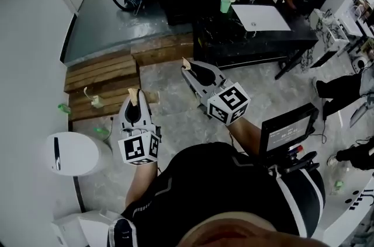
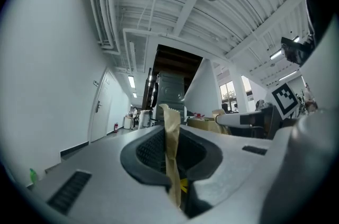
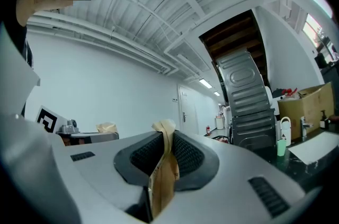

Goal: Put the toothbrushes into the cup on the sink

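Black surface (image 1: 234, 44) carried a white sink (image 1: 261, 17).
Left tool (image 1: 134, 97) and right tool (image 1: 188, 66) each clamped a tan packet (image 2: 172, 149), contents hidden.

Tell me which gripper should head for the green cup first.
Right, probably. The right gripper is nearer the green cup than the left gripper, and its own view shows the cup ahead. Each grips a tan packet.

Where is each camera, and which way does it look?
Head view: on the person's head, facing down at the floor; shows torso, left gripper, right gripper.
Left gripper view: rides that gripper, faces along jaws shut on a tan packet.
Right gripper view: same, second tan packet.
Shared: head and right gripper views show the green cup.
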### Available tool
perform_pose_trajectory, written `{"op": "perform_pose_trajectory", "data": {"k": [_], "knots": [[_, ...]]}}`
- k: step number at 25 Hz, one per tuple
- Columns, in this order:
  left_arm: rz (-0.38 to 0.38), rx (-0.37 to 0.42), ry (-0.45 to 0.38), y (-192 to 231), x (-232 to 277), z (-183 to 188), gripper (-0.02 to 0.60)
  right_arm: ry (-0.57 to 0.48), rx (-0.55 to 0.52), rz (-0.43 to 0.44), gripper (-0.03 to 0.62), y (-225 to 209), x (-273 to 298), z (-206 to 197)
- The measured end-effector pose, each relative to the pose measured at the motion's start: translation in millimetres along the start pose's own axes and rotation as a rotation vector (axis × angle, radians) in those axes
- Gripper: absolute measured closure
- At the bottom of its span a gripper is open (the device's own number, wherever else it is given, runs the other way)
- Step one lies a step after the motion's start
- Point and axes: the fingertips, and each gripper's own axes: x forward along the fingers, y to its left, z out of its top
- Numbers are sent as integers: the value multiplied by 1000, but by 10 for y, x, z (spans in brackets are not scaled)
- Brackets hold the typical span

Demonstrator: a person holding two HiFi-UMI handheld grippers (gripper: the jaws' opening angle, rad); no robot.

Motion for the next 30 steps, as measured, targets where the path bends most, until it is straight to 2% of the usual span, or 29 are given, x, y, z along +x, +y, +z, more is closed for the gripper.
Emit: {"op": "perform_pose_trajectory", "data": {"k": [10, 16, 26, 30], "knots": [[-126, -25, -14, -31, 19, -183, 545, -13, -11, -96, 528, 34, -145, -195], [-164, -19, 10, -565, 638, -81, 545, -28, 17, -119, 528, -683, -316, 45], [-188, -1, -55, -844, 850, -302, 545, -65, -43, -128, 528, -952, -522, -101], [-195, 13, -42, -1185, 1273, -251, 545, -76, -36, -135, 528, -1467, -613, 53]]}}
